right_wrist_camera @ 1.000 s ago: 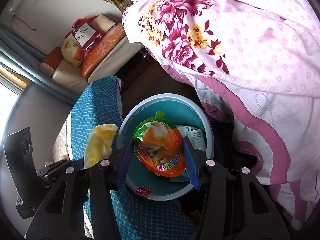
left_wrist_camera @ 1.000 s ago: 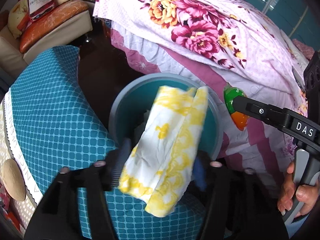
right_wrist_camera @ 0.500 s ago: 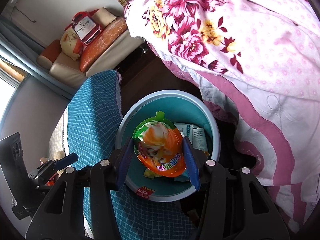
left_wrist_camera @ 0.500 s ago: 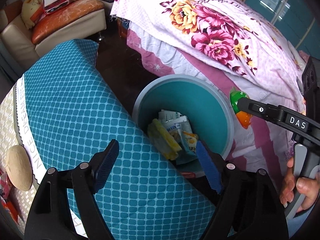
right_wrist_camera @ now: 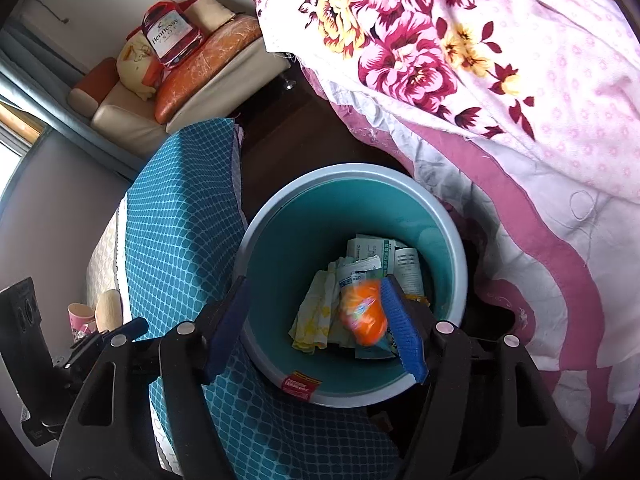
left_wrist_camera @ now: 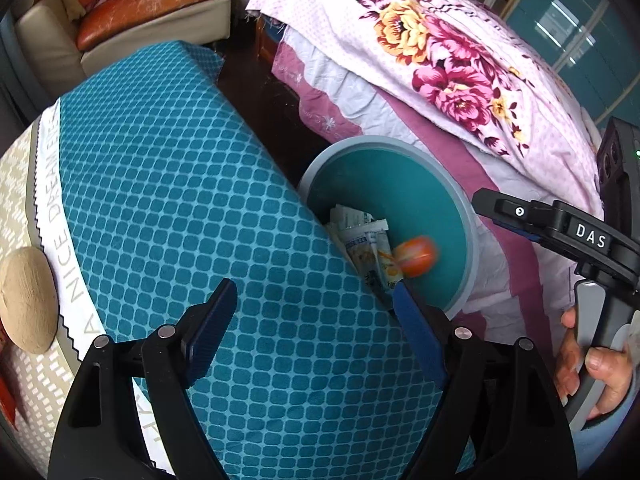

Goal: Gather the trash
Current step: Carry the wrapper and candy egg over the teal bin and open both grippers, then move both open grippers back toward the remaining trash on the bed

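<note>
Two black claws gape: the right gripper point(right_wrist_camera: 316, 320), jaws opening, lets a blurred orange packet point(right_wrist_camera: 364, 310) drop into the teal plastic bin point(right_wrist_camera: 256, 236) at frame centre; the left gripper point(left_wrist_camera: 316, 328) is empty

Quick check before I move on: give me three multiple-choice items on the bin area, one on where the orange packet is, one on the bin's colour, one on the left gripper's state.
1. Where is the orange packet?
A. On the blue checked cloth
B. Inside the bin
C. On the floral blanket

2. What colour is the bin inside?
A. Teal
B. Red
C. Yellow

3. What is between the left gripper fingers?
A. A yellow wrapper
B. A paper cup
C. Nothing

Answers:
1 B: the right wrist view shows it, blurred, within the rim above the other trash.
2 A: its inner wall is teal under a pale grey rim.
3 C: the pads stand apart over the blue checked cloth, with nothing held.
</note>
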`<state>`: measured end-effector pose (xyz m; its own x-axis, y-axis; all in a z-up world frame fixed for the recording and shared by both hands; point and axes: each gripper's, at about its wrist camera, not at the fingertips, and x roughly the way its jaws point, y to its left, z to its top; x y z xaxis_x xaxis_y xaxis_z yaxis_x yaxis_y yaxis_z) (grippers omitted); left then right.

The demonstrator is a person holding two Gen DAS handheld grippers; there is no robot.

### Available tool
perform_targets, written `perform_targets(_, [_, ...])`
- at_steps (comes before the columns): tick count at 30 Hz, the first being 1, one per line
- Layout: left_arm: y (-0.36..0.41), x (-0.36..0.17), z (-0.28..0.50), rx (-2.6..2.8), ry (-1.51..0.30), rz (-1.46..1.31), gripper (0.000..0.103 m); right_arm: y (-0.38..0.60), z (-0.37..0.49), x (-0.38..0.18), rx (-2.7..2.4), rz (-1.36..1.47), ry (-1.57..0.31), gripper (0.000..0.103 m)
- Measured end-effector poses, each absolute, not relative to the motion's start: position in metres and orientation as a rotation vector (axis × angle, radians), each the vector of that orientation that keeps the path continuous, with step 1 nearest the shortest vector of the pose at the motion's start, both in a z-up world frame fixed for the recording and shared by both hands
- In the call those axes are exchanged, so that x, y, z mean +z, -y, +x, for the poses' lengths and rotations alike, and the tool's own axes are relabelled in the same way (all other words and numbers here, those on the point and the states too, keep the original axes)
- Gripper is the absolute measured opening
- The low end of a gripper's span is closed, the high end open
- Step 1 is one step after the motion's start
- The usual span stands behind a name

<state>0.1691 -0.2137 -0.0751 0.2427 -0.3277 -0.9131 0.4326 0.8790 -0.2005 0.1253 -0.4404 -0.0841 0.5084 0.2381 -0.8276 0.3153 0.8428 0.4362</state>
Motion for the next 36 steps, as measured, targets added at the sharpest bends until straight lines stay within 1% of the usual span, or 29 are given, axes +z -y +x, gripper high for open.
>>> perform_targets(1, [0.211, -0.076, 0.169, -0.52, -1.225, 0.089, 0.081, 0.439, 0.126, -0.084, -0.053, 0.592, -1.055, 0.069])
perform_targets(3, [0.206, -0.078, 0.168, -0.519, -1.229, 0.074, 0.082, 0.436, 0.126, -0.084, -0.058, 0.591, -1.059, 0.071])
perform_targets(5, [0.203, -0.078, 0.169, -0.518, -1.231, 0.065, 0.085, 0.434, 0.126, -0.084, -0.06, 0.592, -1.064, 0.072])
perform_targets(6, [0.2, -0.077, 0.171, -0.517, -1.227, 0.059, 0.089, 0.432, 0.125, -0.084, -0.062, 0.594, -1.071, 0.074])
perform_targets(7, [0.198, -0.077, 0.172, -0.516, -1.223, 0.055, 0.091, 0.431, 0.126, -0.084, -0.062, 0.594, -1.075, 0.075])
perform_targets(14, [0.177, -0.07, 0.182, -0.51, -1.224, 0.018, 0.091, 0.415, 0.126, -0.078, -0.058, 0.562, -1.112, 0.077])
perform_targets(20, [0.153, -0.063, 0.174, -0.502, -1.213, -0.02, 0.092, 0.394, 0.125, -0.066, -0.039, 0.527, -1.123, 0.078])
perform_targets(28, [0.107, -0.048, 0.161, -0.462, -1.17, -0.065, 0.094, 0.353, 0.124, -0.044, 0.006, 0.459, -1.118, 0.079])
perform_targets(36, [0.048, -0.037, 0.151, -0.394, -1.134, -0.082, 0.095, 0.297, 0.129, -0.022, 0.071, 0.36, -1.12, 0.08])
